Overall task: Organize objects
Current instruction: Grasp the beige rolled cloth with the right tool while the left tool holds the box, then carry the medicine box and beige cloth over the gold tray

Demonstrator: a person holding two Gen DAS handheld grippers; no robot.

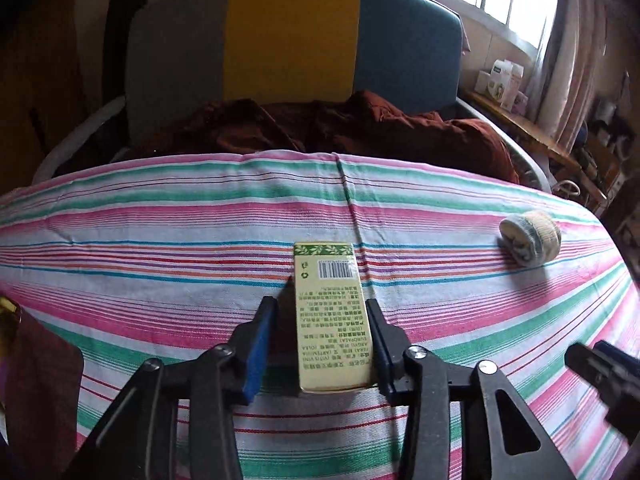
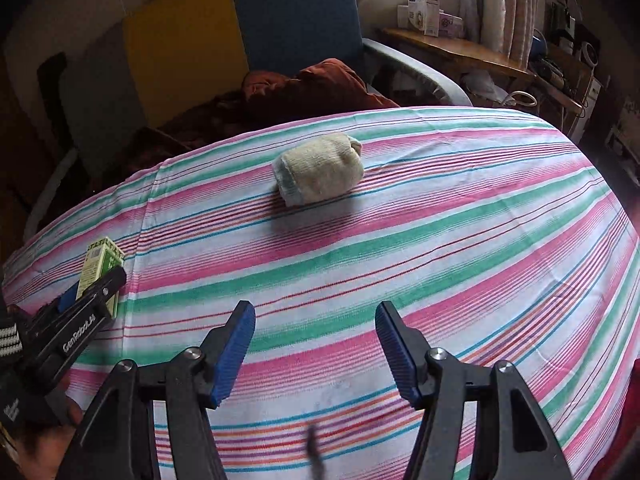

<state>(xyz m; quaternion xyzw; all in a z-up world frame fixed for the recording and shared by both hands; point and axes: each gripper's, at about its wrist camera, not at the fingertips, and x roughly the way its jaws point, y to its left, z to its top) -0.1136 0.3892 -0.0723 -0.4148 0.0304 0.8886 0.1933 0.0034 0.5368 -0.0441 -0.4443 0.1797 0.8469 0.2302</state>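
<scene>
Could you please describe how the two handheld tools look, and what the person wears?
Both tools, left tool and right tool, have black angular linkage arms with silver bolts and ribbed blue pads. White lettering marks the left tool's side. A black-and-white striped cuff shows behind it.

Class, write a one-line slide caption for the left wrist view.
Left gripper straddles a green-and-cream box on the striped cloth; rolled sock lies to the right.
</scene>
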